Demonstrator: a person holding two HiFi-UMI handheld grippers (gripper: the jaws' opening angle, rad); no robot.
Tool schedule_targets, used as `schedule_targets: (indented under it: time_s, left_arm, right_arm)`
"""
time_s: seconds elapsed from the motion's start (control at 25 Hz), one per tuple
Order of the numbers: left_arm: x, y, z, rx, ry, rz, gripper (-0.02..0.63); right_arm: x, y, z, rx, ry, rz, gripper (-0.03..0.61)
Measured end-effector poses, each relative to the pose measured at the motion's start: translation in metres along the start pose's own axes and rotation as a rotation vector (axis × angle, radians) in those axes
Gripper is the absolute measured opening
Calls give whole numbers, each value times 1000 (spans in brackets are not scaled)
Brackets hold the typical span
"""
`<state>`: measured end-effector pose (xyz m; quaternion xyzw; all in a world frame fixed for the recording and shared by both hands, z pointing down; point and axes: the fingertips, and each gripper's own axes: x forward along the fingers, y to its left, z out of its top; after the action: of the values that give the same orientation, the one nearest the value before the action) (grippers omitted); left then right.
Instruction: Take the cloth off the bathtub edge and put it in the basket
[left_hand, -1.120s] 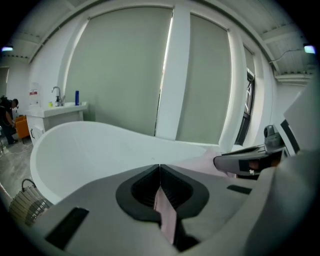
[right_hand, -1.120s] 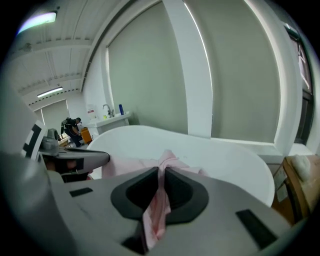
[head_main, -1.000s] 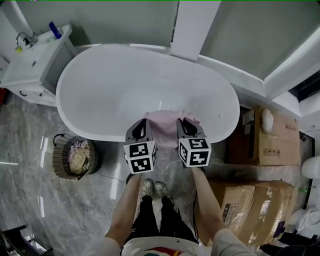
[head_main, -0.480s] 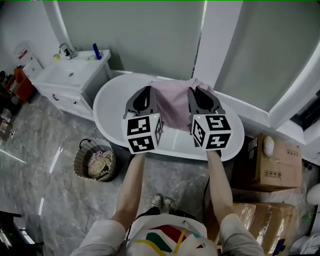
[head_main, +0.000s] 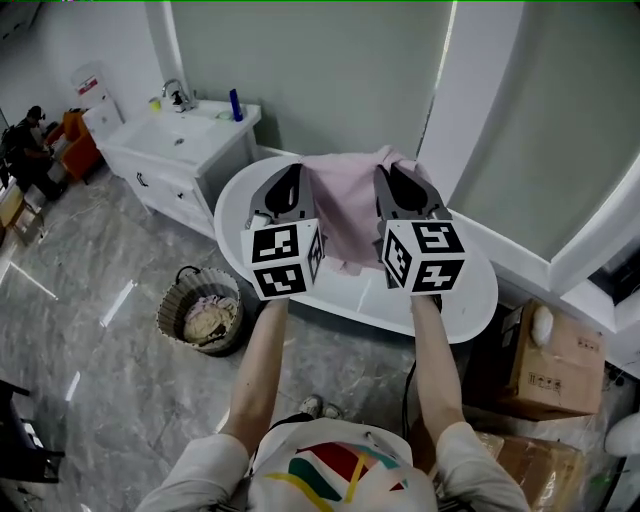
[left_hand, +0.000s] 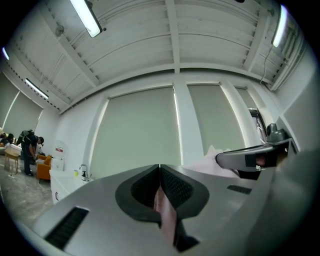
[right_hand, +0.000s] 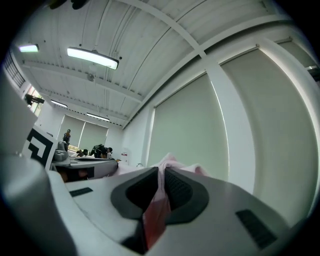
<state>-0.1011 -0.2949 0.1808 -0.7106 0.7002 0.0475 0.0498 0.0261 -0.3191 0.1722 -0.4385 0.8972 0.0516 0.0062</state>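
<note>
While both grippers hold it up, the pink cloth (head_main: 345, 215) hangs between the left gripper (head_main: 290, 180) and the right gripper (head_main: 392, 178), above the tub (head_main: 460, 290) and off its edge. Left fingers are closed on one top corner, right fingers closed on the other; each gripper view shows a pink strip pinched between the pads. In the head view the hanging cloth hides the middle of the tub. A vanity (head_main: 185, 135) stands at the tub's left end, with a faucet (head_main: 177, 95) and a blue bottle (head_main: 234, 104) on top. Boxes (head_main: 545, 360) sit on the floor to the right. The basket (head_main: 170, 320) is on the floor left of the tub, well apart from the cloth, with crumpled light fabric (head_main: 208, 320) inside. Only the head view shows the tub, basket and boxes. Only the gripper views show the ceiling lights (left_hand: 89, 19), and each catches the other gripper at its side. People (left_hand: 27, 150) are far off at the left.
</note>
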Motion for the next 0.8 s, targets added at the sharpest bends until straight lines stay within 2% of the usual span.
schedule_targets:
  time_s: [0.2, 0.4, 0.56, 0.8]
  left_arm:
    - [-23, 36, -2, 22, 5, 106, 21]
    - [-54, 84, -8, 59, 17, 253, 21]
    - [-81, 133, -7, 84, 28, 370, 21]
    - [-123, 225, 11, 127, 1, 515, 21]
  right_arm:
    - [16, 38, -1, -16, -10, 126, 49]
    - [41, 89, -8, -5, -20, 281, 49]
    - [66, 142, -7, 7, -28, 405, 49]
    - [109, 239, 7, 18, -68, 559, 49]
